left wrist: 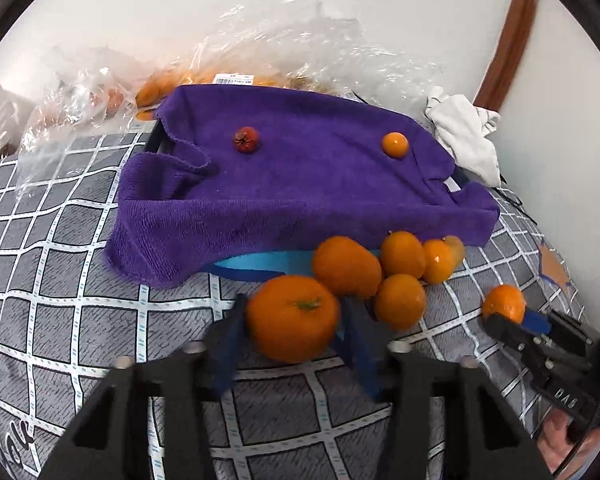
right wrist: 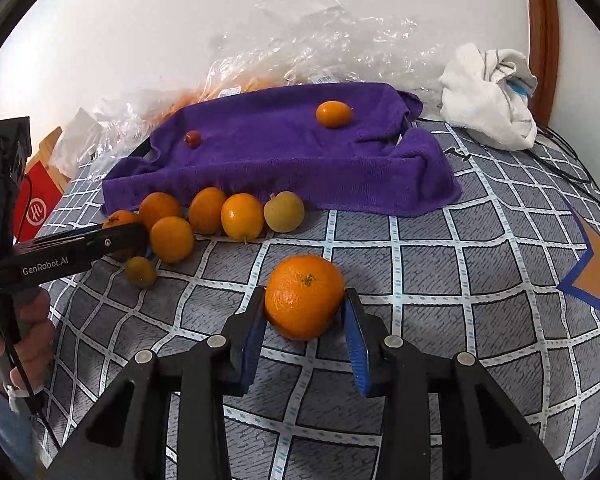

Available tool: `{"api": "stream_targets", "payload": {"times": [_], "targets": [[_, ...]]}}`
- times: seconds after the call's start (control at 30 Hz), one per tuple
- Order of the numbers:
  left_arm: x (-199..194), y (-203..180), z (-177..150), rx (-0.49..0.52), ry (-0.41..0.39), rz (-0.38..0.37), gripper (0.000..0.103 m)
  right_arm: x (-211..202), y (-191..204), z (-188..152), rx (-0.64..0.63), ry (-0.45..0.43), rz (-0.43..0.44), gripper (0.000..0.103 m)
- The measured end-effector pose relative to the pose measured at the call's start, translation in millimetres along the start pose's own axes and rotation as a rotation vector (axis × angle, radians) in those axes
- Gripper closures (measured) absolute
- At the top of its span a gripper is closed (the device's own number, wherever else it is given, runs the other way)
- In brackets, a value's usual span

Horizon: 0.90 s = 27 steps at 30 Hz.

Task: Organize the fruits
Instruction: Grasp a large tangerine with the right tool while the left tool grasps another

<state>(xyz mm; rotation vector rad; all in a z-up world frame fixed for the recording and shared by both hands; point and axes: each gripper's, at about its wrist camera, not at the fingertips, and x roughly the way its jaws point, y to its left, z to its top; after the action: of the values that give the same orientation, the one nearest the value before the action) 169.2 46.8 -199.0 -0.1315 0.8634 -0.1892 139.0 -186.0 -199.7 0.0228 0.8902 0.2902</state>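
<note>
Gripping a large orange between its blue pads, the right gripper sits on the grid-patterned bedcover, in front of the purple towel and apart from the other fruit. Left gripper likewise closed on a second large orange, its blue fingers blurred on either side of the fruit, pads against the peel; this one lies at the front of the fruit cluster, just touching its neighbours. Cluster: several smaller oranges bunched against the towel's front edge, one yellow-green fruit at the end nearest the white cloth. Another small greenish fruit lies loose in front of the cluster, near the left gripper's tip. On top of the towel: a small red fruit and a small orange kumquat-like fruit, well apart. Towel drapes over something dark-framed; a light blue edge shows under its front hem. Behind the towel, crumpled clear plastic bags with more orange fruit inside, against the wall. Crumpled white cloth beside the towel's far corner. A hand holds the left gripper's handle.
</note>
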Motion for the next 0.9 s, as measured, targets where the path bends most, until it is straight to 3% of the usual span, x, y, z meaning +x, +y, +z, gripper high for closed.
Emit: {"api": "stream_targets", "payload": {"times": [0.23,0.53,0.8,0.9], "targets": [[-12,16,-5,-0.087,-0.070,-0.057,0.063,-5,-3,-2,0.019,-0.027,-0.006,0.066],[-24,33,-4,-0.167,-0.145,-0.013,0.063,-10,-6,-1,0.046,-0.058,0.001,0.066],[-34,42,-3,-0.197,-0.194,-0.033,0.063,-19,-10,-2,0.058,-0.102,0.048,0.066],[-38,42,-3,-0.197,-0.209,-0.027,0.063,-23,-7,0,0.038,-0.111,0.011,0.066]]}}
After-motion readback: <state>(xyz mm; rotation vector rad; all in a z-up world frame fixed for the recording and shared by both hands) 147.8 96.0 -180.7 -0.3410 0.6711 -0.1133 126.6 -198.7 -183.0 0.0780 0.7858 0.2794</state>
